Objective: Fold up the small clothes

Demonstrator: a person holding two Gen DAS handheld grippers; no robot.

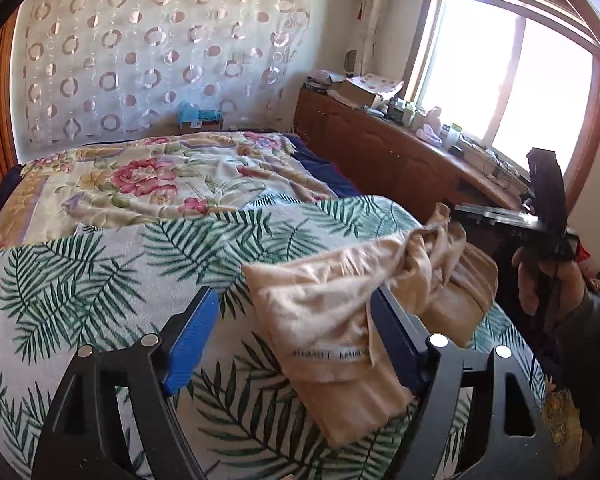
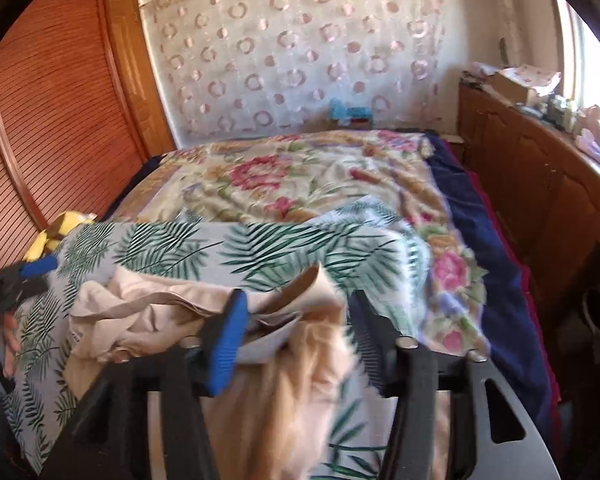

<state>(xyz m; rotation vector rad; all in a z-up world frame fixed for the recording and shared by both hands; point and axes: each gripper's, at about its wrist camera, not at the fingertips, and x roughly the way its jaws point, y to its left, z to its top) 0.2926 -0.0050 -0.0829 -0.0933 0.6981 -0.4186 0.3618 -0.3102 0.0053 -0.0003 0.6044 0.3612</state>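
Beige garment (image 1: 332,304) lies bunched on the palm-print sheet (image 1: 100,280), near its front edge. Left gripper (image 1: 296,340) and right gripper (image 2: 296,340) both stand spread, gripping nothing. Risk: loose cloth draped against the fingers (image 1: 396,344) may snag and undo the fold.

A bed (image 1: 148,184) under floral and palm-leaf covers fills the room, backed by a circle-patterned curtain (image 1: 160,48). A bright window (image 1: 512,80) lights the cluttered wooden cabinet (image 1: 380,148); louvred wardrobe doors (image 2: 48,120) stand opposite.
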